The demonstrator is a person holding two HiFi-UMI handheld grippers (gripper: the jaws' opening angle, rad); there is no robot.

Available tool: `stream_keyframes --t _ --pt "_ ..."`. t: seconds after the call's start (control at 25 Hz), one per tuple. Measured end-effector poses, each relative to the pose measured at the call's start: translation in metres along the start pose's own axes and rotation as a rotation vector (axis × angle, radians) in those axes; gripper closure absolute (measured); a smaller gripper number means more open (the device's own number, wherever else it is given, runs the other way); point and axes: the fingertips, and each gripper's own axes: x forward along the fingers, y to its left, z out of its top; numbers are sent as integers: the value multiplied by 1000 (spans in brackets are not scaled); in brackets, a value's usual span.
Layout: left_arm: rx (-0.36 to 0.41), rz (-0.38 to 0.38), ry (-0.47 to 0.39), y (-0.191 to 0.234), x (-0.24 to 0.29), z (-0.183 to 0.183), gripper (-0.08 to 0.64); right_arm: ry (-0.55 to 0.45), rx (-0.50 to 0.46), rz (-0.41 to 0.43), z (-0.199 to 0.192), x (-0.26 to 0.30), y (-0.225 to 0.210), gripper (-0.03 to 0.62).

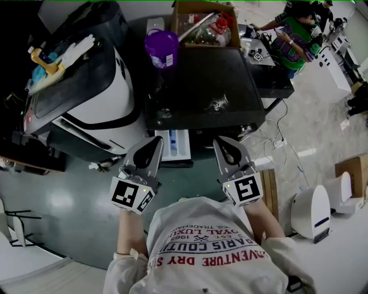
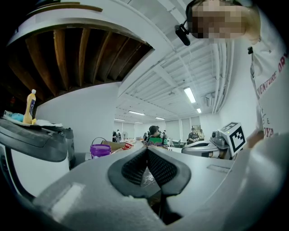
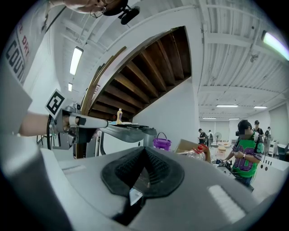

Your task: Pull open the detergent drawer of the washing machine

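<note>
The white detergent drawer with a blue compartment (image 1: 175, 143) stands pulled out of the near front of the black-topped washing machine (image 1: 201, 97), low in the middle of the head view. My left claw (image 1: 154, 142) sits just to the left of the drawer. Its jaws are pressed together with nothing between them, as the left gripper view (image 2: 147, 151) shows plainly. From the head view I cannot tell whether its tip touches the drawer's edge. My right claw (image 1: 222, 142) is to the right of the drawer and a little apart from it. Its jaws are also closed and empty (image 3: 144, 151). On the machine's dark top, at the far left corner, stands a purple plastic bucket (image 1: 161, 49). Beside it on the far right is a brown cardboard box (image 1: 198, 6) with bottles inside. To the left of the machine is a white and black appliance (image 1: 98, 103) with a yellow plastic bottle (image 1: 43, 60) lying on it. Far right, a person in a green top (image 1: 293, 40) stands at another bench.
</note>
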Motion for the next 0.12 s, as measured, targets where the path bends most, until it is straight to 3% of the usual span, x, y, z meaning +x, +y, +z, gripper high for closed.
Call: stream_keyframes --t 0.12 --pt "6 4 4 -2 -1 -2 557 7 17 -3 -4 -3 -1 592"
